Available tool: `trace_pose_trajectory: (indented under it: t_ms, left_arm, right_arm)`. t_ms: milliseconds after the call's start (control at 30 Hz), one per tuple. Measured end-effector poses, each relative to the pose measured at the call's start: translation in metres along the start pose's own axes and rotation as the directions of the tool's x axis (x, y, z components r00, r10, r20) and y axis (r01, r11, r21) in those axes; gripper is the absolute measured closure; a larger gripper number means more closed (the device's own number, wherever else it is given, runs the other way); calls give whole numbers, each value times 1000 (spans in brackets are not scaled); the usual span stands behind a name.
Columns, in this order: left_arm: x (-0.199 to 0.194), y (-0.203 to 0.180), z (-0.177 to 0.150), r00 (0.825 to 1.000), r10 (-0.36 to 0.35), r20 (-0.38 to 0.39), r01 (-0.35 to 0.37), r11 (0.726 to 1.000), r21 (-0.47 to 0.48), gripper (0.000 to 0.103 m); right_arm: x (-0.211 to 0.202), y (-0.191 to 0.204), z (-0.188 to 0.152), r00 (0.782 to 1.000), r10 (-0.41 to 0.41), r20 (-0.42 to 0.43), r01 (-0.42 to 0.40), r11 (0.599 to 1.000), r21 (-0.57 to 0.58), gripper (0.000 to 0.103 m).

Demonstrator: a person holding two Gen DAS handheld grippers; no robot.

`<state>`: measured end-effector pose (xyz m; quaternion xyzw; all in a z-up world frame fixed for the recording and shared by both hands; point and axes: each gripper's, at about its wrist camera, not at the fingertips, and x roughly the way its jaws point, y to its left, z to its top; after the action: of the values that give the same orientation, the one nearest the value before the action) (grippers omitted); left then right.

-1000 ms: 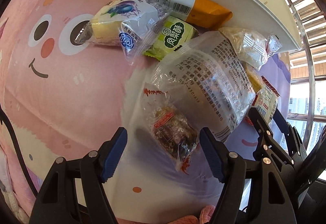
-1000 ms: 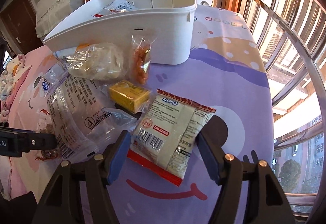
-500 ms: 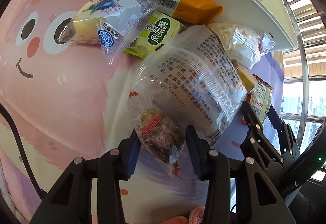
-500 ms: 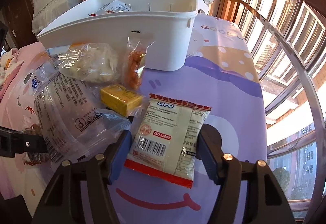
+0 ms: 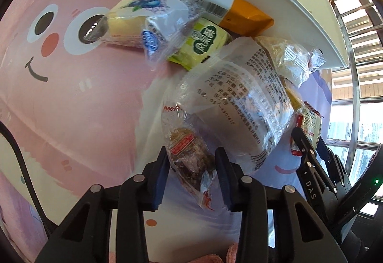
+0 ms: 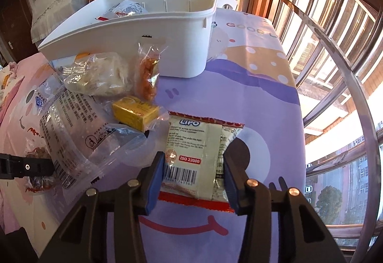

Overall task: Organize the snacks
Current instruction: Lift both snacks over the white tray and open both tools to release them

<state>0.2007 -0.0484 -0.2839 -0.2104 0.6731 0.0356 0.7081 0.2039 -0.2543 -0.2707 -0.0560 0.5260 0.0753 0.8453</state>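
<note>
My left gripper [image 5: 191,157] points down at a small clear packet of brown nutty snack [image 5: 184,141]. Its jaws are closing and both blue pads press the wrapper's sides. The packet lies on the cartoon cloth, partly under a large clear printed bag [image 5: 239,100]. My right gripper [image 6: 195,162] is closing too, its pads squeezing a cream and red Lipo packet [image 6: 191,138], which buckles along its right edge. A white plastic bin [image 6: 143,31] stands behind the pile with a packet or two inside. The right gripper [image 5: 311,167] also shows at the right of the left wrist view.
Loose snacks lie against the bin: a blueberry cake packet [image 5: 143,21], a green packet [image 5: 205,43], an orange-ended packet [image 5: 239,12], a pale puffed bag [image 6: 95,74], an orange snack pouch [image 6: 148,76], a yellow block [image 6: 134,112]. Window railings [image 6: 335,71] run past the table's right edge.
Both grippers' jaws have drawn in from wide apart onto their packets. The Lipo packet has bent upward between the right pads. Neither hand has shifted much.
</note>
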Motion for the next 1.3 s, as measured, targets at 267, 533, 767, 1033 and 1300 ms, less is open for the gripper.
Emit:
trace_pose_trajectory:
  t_ms: [267,533,767,1033,1300]
  left_arm:
    - [-26,9,-4,998,13,54,-14,1000,25,67]
    - [-67,16,2,995,8,98,-17,996,90,67]
    - [-115,26,21,992,6,128,-29,984,175,67]
    - [-165,25,59,984,-6,176,-45,957,285,67]
    - [-200,11,102,974,-29,224,-63,918,392,67]
  right_arm:
    - [-13,-7,-1,1000,-26,-12,27,998,65,57]
    - [-37,-3,2,998,-60,28,58,996,70,57]
    - [-60,10,17,993,-82,86,77,995,60,57]
    - [-82,33,48,981,-92,173,84,995,52,57]
    - [-88,48,87,970,-107,220,87,991,100,57]
